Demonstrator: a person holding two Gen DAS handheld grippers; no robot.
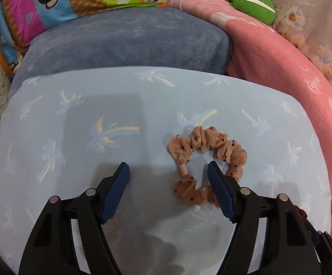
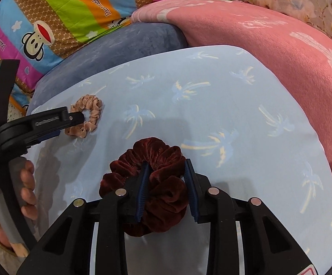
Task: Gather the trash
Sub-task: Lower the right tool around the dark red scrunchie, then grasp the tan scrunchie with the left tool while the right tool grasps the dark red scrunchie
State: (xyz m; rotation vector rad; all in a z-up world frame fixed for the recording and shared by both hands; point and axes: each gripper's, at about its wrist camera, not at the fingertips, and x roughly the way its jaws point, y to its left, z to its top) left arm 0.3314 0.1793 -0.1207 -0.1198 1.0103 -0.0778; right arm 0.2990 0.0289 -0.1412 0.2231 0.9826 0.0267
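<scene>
A pale blue palm-print pillow [image 2: 211,105] carries both scrunchies; the right tool [image 2: 166,178] is clenched around the dark red velvet scrunchie [image 2: 163,194]; the left tool [image 1: 168,171], released, straddles one side of the tan dotted scrunchie [image 1: 207,144].

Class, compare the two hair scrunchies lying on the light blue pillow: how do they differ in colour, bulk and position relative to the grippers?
The tan scrunchie is pale with dark dots; the maroon scrunchie is plain dark velvet. The tan one is thinner, the maroon one bulkier. The left gripper straddles one side of the tan one with its jaws wide; the right gripper has the maroon one between narrower jaws. Both are gathered fabric rings on the light blue pillow.
</scene>
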